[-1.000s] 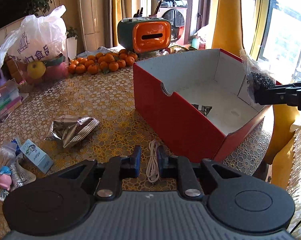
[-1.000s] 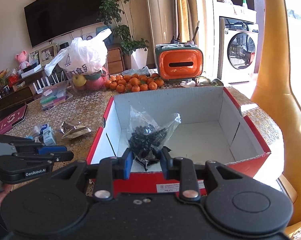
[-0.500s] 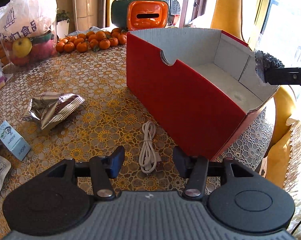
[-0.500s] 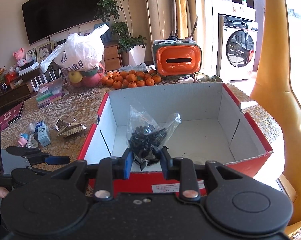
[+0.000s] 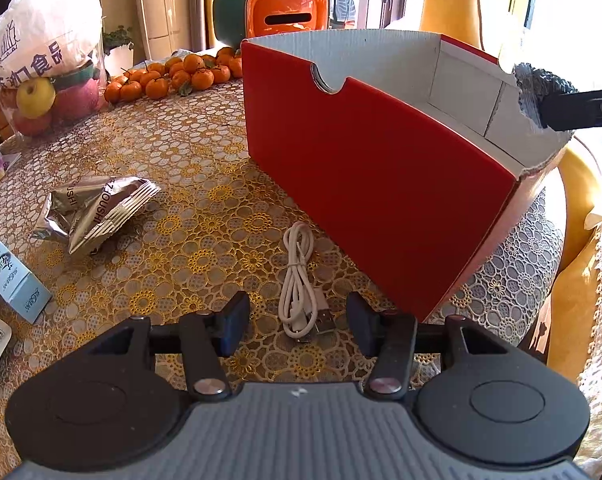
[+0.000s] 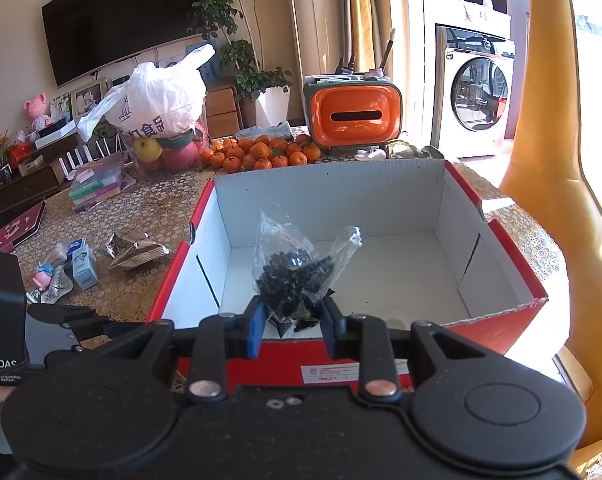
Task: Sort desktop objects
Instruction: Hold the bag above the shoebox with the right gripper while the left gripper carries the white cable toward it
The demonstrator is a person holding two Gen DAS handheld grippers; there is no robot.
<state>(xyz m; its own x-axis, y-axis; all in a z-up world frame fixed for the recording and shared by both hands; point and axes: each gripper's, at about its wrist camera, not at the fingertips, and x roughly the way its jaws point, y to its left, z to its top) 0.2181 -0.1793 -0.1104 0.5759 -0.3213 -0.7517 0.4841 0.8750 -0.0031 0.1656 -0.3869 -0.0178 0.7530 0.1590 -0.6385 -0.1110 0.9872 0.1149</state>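
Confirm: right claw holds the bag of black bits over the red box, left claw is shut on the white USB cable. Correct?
Not quite. The left claw is open, its fingers apart either side of the white USB cable, which lies on the tablecloth; the left wrist view shows it. The rest holds: the right claw is shut on the bag of black bits over the red box.

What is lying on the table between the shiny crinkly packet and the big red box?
A coiled white cable lies there on the gold-patterned tablecloth, between the silver packet and the red box. The left wrist view shows it, just ahead of the open left tool.
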